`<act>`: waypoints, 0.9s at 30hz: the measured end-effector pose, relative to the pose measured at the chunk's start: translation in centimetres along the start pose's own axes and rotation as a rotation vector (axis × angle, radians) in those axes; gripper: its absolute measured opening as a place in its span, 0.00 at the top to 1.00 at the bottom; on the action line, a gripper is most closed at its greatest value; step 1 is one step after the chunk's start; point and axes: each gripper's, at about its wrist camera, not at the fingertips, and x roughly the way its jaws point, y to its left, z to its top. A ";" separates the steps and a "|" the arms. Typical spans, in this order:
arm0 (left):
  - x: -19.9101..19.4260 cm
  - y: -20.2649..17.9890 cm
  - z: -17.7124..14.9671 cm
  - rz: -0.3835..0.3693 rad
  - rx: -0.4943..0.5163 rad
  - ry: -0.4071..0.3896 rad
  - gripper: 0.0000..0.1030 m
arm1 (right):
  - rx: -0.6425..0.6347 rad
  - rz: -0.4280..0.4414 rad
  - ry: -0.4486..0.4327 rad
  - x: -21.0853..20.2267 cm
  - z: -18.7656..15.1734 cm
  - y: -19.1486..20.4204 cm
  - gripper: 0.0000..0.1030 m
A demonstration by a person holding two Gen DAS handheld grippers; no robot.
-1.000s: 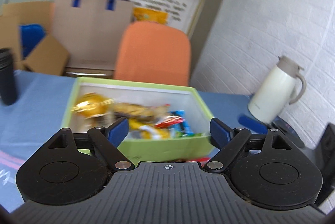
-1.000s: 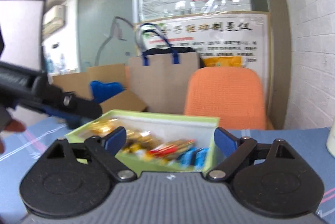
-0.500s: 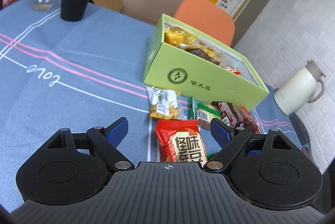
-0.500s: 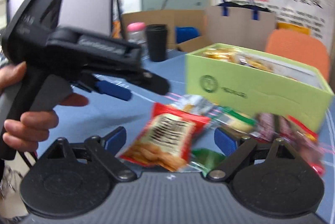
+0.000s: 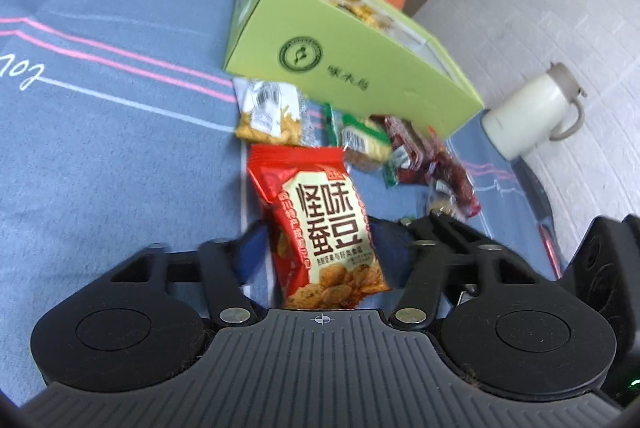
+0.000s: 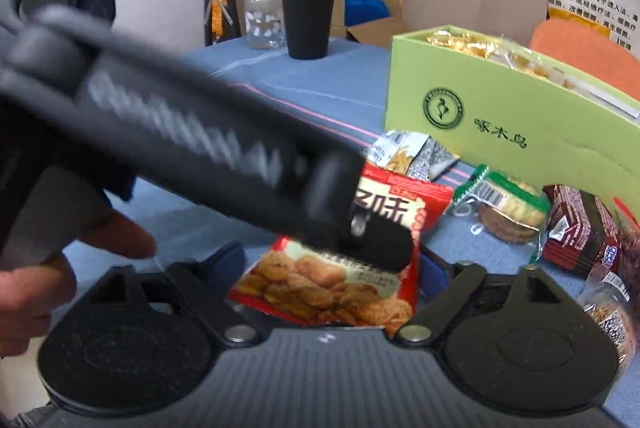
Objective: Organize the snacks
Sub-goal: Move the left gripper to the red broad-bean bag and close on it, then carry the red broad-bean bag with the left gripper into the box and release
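The left gripper (image 5: pixel 320 248) is closing on the red snack packet (image 5: pixel 324 224); the packet stands between its blue pads, and both pads appear to press its sides. The right gripper (image 6: pixel 332 268) is also closing, with the lower end of the same packet (image 6: pixel 332 288) between its fingers, but its pads stand clear of the film and do not pinch it. The packet lies on the blue tablecloth (image 5: pixel 100 156), nearest of the loose snacks, its printed face up. Judged from its look, it is a light, air-filled film pouch: soft, crinkly, somewhat slippery, with brittle contents that a hard squeeze could crush. Take hold across the narrow width near mid-body or at a sealed end, using light pressure only. Just beyond it lie a yellow-and-silver packet (image 5: pixel 268 112), a green-edged biscuit packet (image 5: pixel 362 142) and dark red wrapped bars (image 5: pixel 432 156), close together and partly overlapping. Behind these stands the open green box (image 5: pixel 360 72), already holding gold-wrapped snacks; it is the probable destination. Farther off are a white jug (image 5: pixel 528 116), a black cup (image 6: pixel 307 20) and a pink-lidded jar (image 6: pixel 263 14).
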 end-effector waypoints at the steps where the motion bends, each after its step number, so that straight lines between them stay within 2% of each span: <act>1: -0.2 0.0 0.0 0.016 -0.008 0.003 0.78 | -0.003 -0.010 -0.009 -0.3 0.0 0.1 0.25; 4: -1.8 0.1 0.2 -0.015 -0.050 -0.020 0.85 | -0.007 -0.003 -0.045 -1.9 0.1 0.4 0.25; 8: -3.2 -1.3 1.7 -0.042 -0.045 -0.066 0.86 | -0.023 -0.018 -0.116 -3.9 1.4 0.1 0.25; 12: -2.1 -4.2 6.3 -0.055 0.007 -0.102 0.85 | -0.036 -0.045 -0.181 -4.9 4.2 -2.5 0.25; 16: 1.3 -8.0 12.9 -0.088 0.075 -0.111 0.84 | -0.041 -0.125 -0.228 -4.6 8.1 -7.9 0.25; 19: 4.4 -11.1 16.7 -0.083 0.136 -0.099 0.84 | -0.027 -0.177 -0.230 -4.0 10.5 -12.5 0.25; 23: 10.2 -13.9 19.4 -0.075 0.167 -0.031 0.84 | 0.044 -0.208 -0.175 -2.2 11.8 -18.6 0.25; 27: 15.2 -14.2 20.6 -0.050 0.159 0.027 0.82 | 0.087 -0.227 -0.115 0.0 11.1 -22.4 0.26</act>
